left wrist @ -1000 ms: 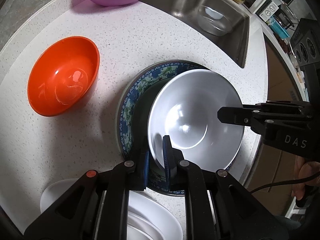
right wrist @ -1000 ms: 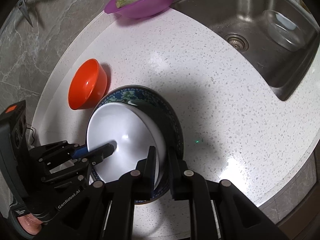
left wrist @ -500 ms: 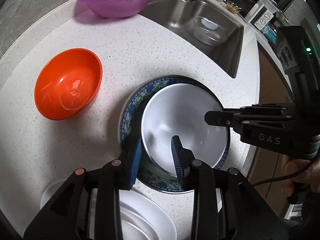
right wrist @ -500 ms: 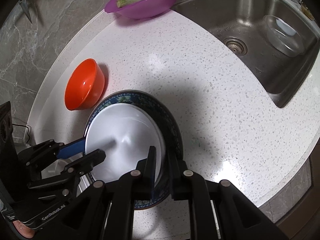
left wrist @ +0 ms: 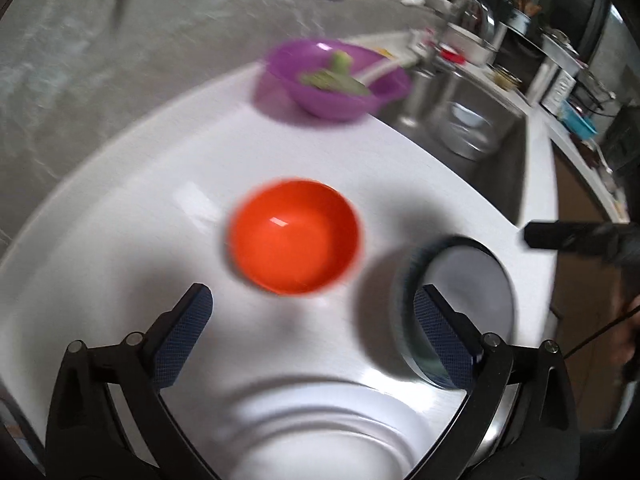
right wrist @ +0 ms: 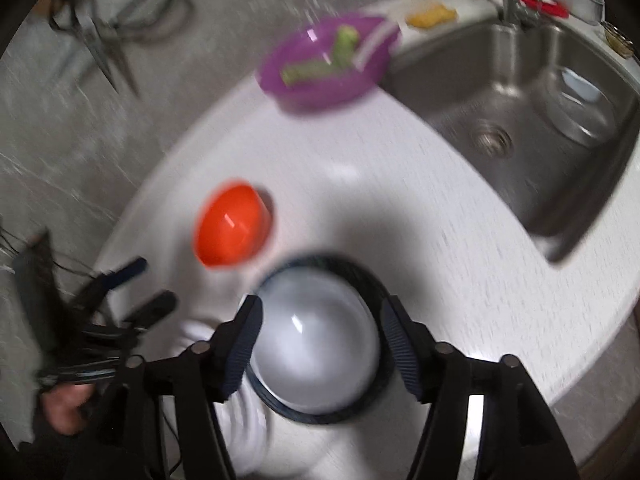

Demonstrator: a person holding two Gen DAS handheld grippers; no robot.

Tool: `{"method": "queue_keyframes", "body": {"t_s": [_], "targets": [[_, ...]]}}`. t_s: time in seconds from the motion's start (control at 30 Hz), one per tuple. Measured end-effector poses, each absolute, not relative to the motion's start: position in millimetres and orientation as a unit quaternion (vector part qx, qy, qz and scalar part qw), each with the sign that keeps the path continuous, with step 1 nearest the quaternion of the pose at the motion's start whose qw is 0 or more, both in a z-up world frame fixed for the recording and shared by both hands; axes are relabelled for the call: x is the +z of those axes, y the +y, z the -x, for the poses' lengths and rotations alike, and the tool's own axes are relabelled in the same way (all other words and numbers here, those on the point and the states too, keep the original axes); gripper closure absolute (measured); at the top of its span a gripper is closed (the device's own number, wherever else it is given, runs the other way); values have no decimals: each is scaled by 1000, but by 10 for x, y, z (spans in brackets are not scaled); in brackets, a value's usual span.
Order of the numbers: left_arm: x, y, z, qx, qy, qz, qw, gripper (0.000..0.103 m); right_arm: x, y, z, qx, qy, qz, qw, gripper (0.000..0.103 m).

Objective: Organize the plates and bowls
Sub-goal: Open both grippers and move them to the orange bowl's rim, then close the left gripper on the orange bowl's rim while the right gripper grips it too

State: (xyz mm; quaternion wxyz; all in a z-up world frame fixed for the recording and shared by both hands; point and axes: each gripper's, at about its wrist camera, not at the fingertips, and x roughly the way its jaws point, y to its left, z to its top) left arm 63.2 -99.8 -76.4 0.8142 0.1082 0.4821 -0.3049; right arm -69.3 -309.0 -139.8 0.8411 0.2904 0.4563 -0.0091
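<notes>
Both views are smeared by motion, so fine surface detail is lost. The white bowl sits inside the blue-rimmed plate on the pale speckled table, near the front edge. The right gripper has just been opening; its ribbed dark pads stand apart on either side of the bowl, above it and not pressing on it. The left gripper has also just been opening and is spread wide with nothing between its blue cross-hatched pads.

Only the left wrist view shows the stack of white plates at the near edge, smooth and round. It also puts the glossy orange bowl centre frame, left of the nested pair. Only the right wrist view shows the steel sink with its drain, and scissors hanging on the grey marbled wall. The translucent purple bowl holding green scraps stands far back in both.
</notes>
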Motion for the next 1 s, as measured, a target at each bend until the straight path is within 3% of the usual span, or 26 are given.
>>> {"method": "queue_keyframes", "body": {"t_s": [0.17,0.37,0.53,0.6,0.8,0.93,1.0], "targets": [[-893,-718,-1206,-241,535,-69,806,1,-1211,-3094,245,27,434,-296,851,31],[-1079,-663,-1545,-233,552,-59,798,2,-1495,-2989,-431,60,485,-312,815,31],[-1388,-721,-1656,-226,576,-71,782,4,-1740,-2811,-749,73,519,-308,794,39],[-1490,-724,-1672,-223,583,-75,778,15,-1822,-2754,-845,68,535,-298,788,41],[-1671,-735,-1728,-215,592,-81,773,31,-2026,-2697,-980,58,557,-296,773,43],[-1732,-791,-1778,-216,592,-79,773,36,-2097,-2663,-1046,53,563,-301,767,44],[-1768,-815,-1798,-219,596,-75,769,46,-2124,-2641,-1072,52,567,-299,766,47]]}}
